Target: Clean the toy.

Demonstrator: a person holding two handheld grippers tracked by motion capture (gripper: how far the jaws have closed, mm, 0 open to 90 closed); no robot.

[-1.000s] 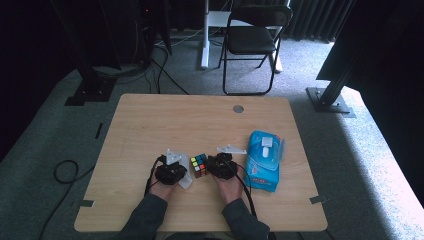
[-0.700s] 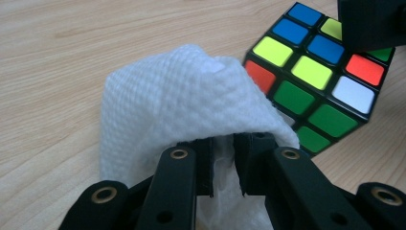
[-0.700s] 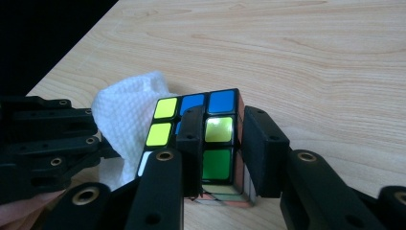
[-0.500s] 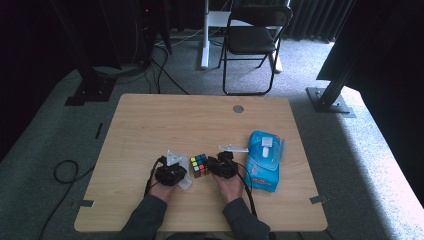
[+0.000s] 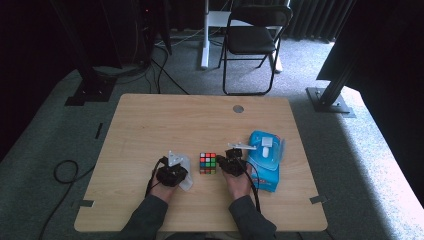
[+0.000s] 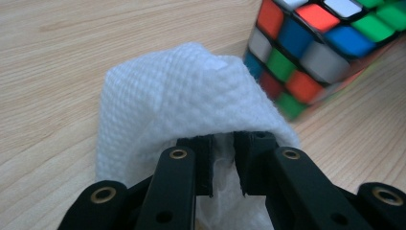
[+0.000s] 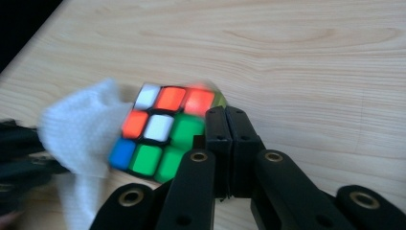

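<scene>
Closing just now, the right tongs [image 7: 225, 120] stand empty beside one cube [image 7: 160, 136], whose other side faces left tongs [image 6: 222, 148] pinching one white cloth [image 6: 182, 100].

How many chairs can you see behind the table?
1. A black folding chair stands on the carpet beyond the far edge of the wooden table. The dark room could hide more.

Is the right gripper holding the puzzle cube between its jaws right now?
No. In the right gripper view the right gripper has its jaws pressed together with nothing between them, and the puzzle cube sits beside them.
</scene>
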